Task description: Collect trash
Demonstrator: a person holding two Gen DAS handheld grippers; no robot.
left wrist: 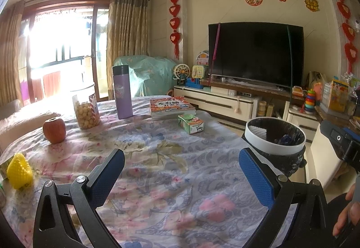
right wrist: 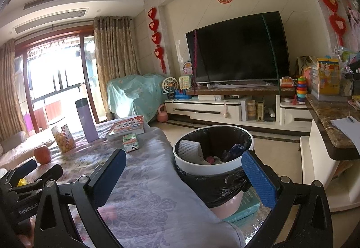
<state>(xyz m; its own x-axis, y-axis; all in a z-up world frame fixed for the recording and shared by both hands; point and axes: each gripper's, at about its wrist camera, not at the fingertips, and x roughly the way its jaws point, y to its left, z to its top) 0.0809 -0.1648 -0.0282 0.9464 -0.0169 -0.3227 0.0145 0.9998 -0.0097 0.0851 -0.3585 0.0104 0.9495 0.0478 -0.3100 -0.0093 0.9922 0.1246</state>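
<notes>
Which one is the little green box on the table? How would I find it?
Start at the table with the flowery cloth and find the big colourful book at its far edge. Just in front of the book, toward the bin, lies the small green carton. It is the only green box there, lower than the purple flask.

The left gripper [left wrist: 181, 165] and right gripper [right wrist: 184, 167] share one build: black triangular-cutout arms, silver pivot screws, and blue fingers [left wrist: 256, 177] with a dimpled pad texture. White "GenRobot.AI" lettering marks the left gripper's black body in the right wrist view.
</notes>
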